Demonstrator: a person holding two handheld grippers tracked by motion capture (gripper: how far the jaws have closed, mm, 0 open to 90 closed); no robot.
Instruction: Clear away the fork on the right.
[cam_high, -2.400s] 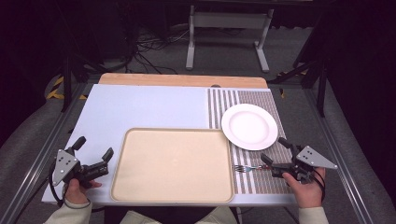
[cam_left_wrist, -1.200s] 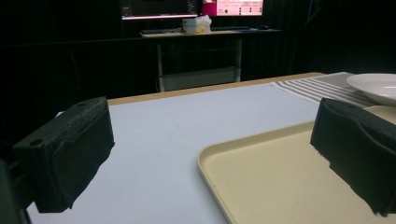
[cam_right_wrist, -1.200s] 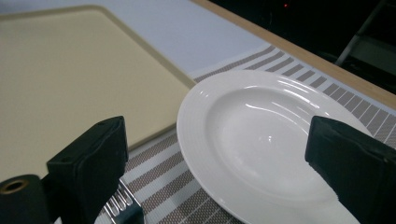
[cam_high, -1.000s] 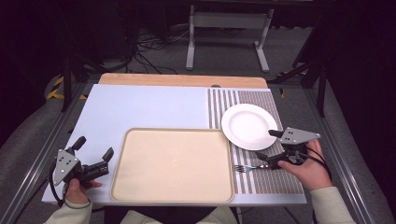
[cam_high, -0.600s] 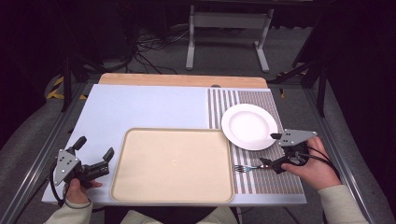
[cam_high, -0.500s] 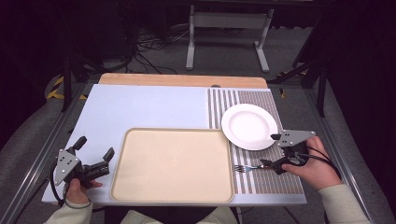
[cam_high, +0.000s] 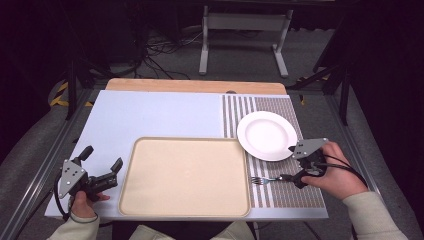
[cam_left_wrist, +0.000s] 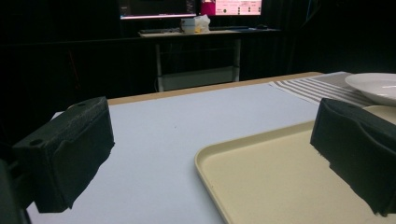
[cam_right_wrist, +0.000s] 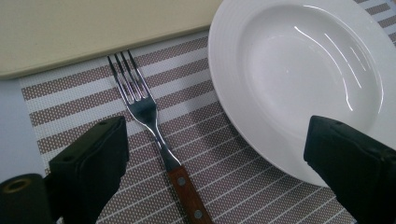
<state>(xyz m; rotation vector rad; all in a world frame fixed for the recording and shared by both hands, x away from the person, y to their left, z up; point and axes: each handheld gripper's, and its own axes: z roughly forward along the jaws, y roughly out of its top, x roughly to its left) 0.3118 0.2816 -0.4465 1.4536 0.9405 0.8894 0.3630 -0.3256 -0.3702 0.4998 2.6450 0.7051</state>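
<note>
From the high view, the left gripper (cam_high: 102, 167) rests wide open on the desk (cam_high: 165, 112) just left of the beige tray (cam_high: 185, 177), while the right gripper (cam_high: 295, 167) has shifted inward from the desk's near right corner, where it was 2.4 s ago, to hover over the fork (cam_high: 270, 179) on the striped placemat (cam_high: 280, 192), beside the white plate (cam_high: 267, 135). The left gripper view adds the tray's rim (cam_left_wrist: 205, 158) between its spread jaws, with the plate (cam_left_wrist: 373, 86) beyond the right jaw. The right gripper view shows wide jaws straddling the wooden-handled fork (cam_right_wrist: 149, 116), tines pointing away toward the tray (cam_right_wrist: 93, 28), one jaw overlapping the plate's edge (cam_right_wrist: 224, 93).
</note>
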